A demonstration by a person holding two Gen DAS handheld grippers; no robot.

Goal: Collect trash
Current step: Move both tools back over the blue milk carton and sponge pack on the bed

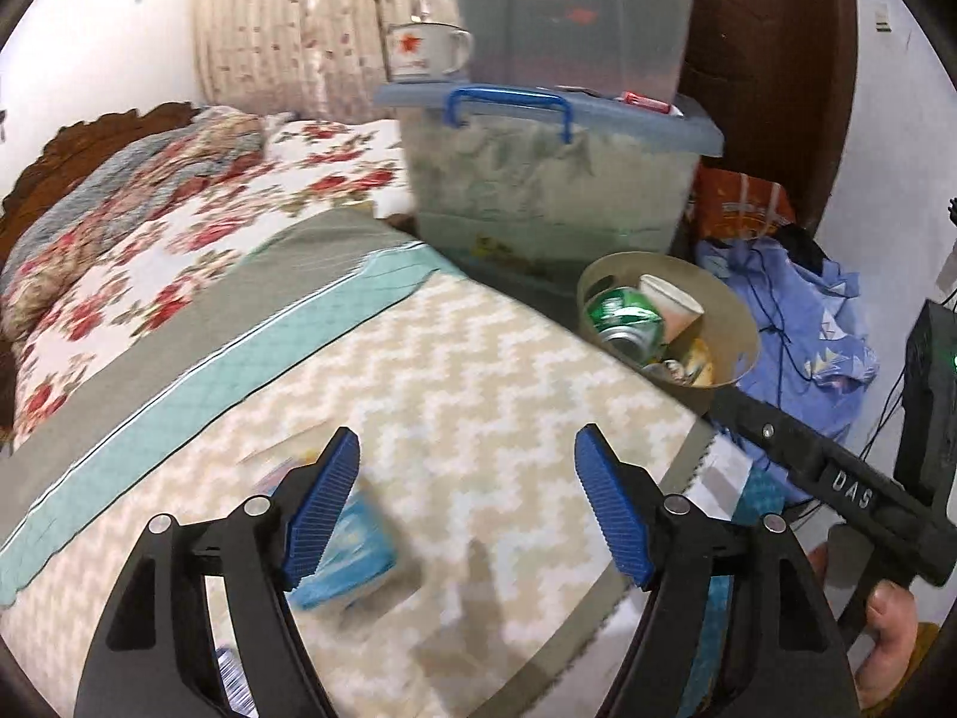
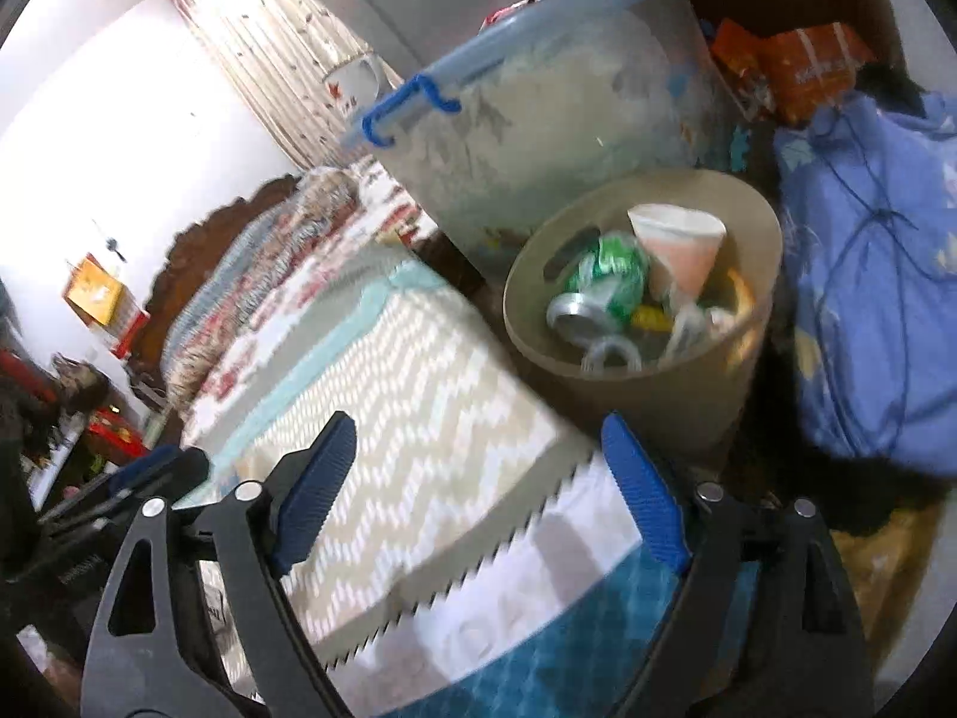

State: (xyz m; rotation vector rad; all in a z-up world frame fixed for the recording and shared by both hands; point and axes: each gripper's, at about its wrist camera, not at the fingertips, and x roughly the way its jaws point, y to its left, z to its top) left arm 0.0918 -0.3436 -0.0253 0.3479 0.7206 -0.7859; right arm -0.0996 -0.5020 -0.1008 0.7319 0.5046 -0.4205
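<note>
A tan trash bin [image 1: 741, 329] [image 2: 646, 395] stands beside the bed's corner. It holds a crushed green can [image 1: 625, 314] [image 2: 610, 272], a paper cup [image 1: 673, 302] [image 2: 682, 245] and other scraps. My left gripper [image 1: 468, 440] is open above the zigzag blanket [image 1: 478, 371], with nothing between its fingers. A blue packet [image 1: 359, 544] lies on the blanket, partly behind the left finger. My right gripper [image 2: 478, 422] is open and empty over the bed's corner, short of the bin. Its black body [image 1: 837, 472] shows in the left wrist view, held by a hand [image 1: 891, 610].
A clear storage box with a blue lid [image 1: 556, 179] [image 2: 538, 119] stands behind the bin, another box stacked on it, beside an enamel mug [image 1: 424, 51]. A blue cloth pile [image 1: 801, 311] [image 2: 867, 275] and an orange bag [image 1: 741, 203] lie right of the bin. A floral quilt [image 1: 179, 227] covers the bed.
</note>
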